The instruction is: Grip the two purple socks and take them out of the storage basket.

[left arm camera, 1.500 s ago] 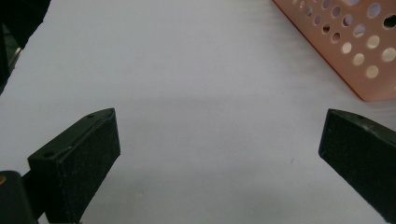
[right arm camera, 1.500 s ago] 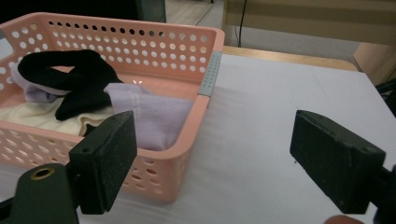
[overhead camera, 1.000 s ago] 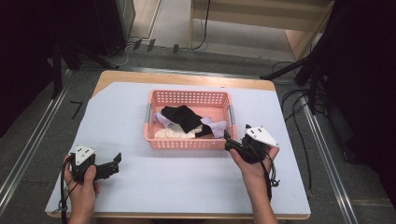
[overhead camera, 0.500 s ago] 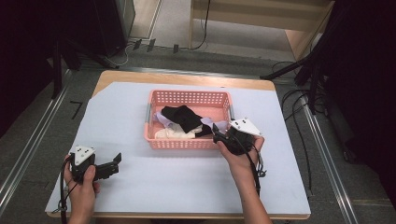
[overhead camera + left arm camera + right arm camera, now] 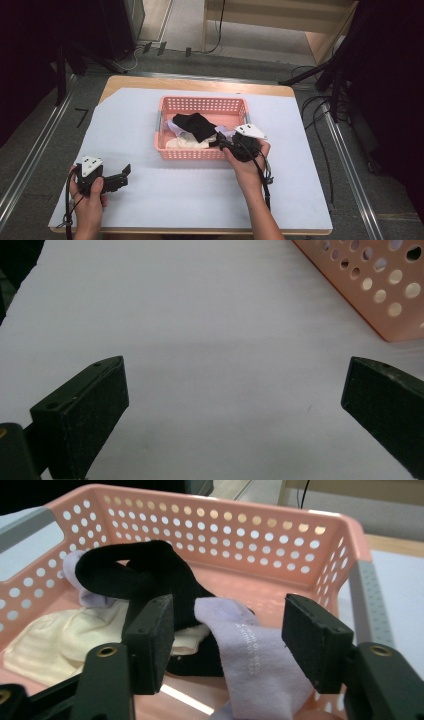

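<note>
the pink perforated basket (image 5: 202, 105) sits on the pale sheet (image 5: 150, 200) that covers the table, and everything here is placed from it. inside it lie several socks: a black sock (image 5: 194, 125) heaped across the middle, a cream sock (image 5: 186, 143) against the basket's near wall, and a lavender sock (image 5: 225, 132) at the basket's near right corner, draped up toward the rim.

the right gripper (image 5: 222, 142) reaches over the basket's near right corner, the person's hand behind it just outside the near wall. in the right gripper view the lavender sock (image 5: 252, 655) lies between the two black jaws, which have just been closing; a clear gap shows between each pad and the fabric, so the sock is not pinched. the left pad stands in front of the black sock (image 5: 145, 575), and the cream sock (image 5: 60, 640) lies farther left along the basket (image 5: 345, 535) floor. the right gripper (image 5: 230, 635) points into the basket from its near right corner.

the left gripper (image 5: 126, 172) rests on the sheet well apart from the basket, off its near left corner, in the person's other hand. in the left gripper view its jaws are spread wide over bare sheet (image 5: 210, 340) with nothing between them, and a corner of the basket (image 5: 380, 290) shows at the upper right. the left gripper (image 5: 235, 395) holds nothing.
</note>
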A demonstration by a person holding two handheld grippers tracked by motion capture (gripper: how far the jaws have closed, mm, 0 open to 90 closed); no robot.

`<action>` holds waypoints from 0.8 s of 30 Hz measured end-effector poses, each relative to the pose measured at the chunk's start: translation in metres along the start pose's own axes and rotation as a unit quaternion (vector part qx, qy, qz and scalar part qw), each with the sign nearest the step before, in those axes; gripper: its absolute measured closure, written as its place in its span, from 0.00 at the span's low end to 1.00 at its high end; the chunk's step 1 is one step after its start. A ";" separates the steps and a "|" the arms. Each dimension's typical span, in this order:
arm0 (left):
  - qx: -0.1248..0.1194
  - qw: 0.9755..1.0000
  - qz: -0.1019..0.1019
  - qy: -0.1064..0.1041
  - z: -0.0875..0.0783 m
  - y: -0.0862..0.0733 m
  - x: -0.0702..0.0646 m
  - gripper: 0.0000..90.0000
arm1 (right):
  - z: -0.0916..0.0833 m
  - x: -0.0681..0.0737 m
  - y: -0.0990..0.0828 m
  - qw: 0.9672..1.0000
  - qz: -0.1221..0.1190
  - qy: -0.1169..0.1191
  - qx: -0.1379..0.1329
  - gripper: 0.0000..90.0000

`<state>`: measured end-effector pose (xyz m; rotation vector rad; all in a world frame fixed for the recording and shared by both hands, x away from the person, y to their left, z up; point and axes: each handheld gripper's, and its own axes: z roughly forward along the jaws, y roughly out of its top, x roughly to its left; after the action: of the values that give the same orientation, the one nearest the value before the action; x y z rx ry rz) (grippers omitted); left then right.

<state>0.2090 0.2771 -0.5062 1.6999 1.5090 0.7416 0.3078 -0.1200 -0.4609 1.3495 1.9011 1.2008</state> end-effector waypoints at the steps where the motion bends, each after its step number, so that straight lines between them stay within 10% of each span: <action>1: 0.000 1.000 0.000 0.000 0.000 0.000 0.000 0.00 | 0.003 -0.001 -0.001 1.000 0.003 0.000 0.003 0.45; 12: 0.004 1.000 0.002 0.001 0.001 0.000 0.000 0.00 | 0.019 -0.003 0.001 1.000 0.008 -0.023 0.019 0.53; 24: 0.004 1.000 -0.009 0.001 0.001 0.000 0.002 0.00 | 0.026 -0.014 0.007 0.997 0.059 0.008 0.045 0.54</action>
<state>0.2103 0.2788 -0.5064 1.6896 1.5279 0.7292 0.3370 -0.1224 -0.4680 1.5231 1.9298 1.1978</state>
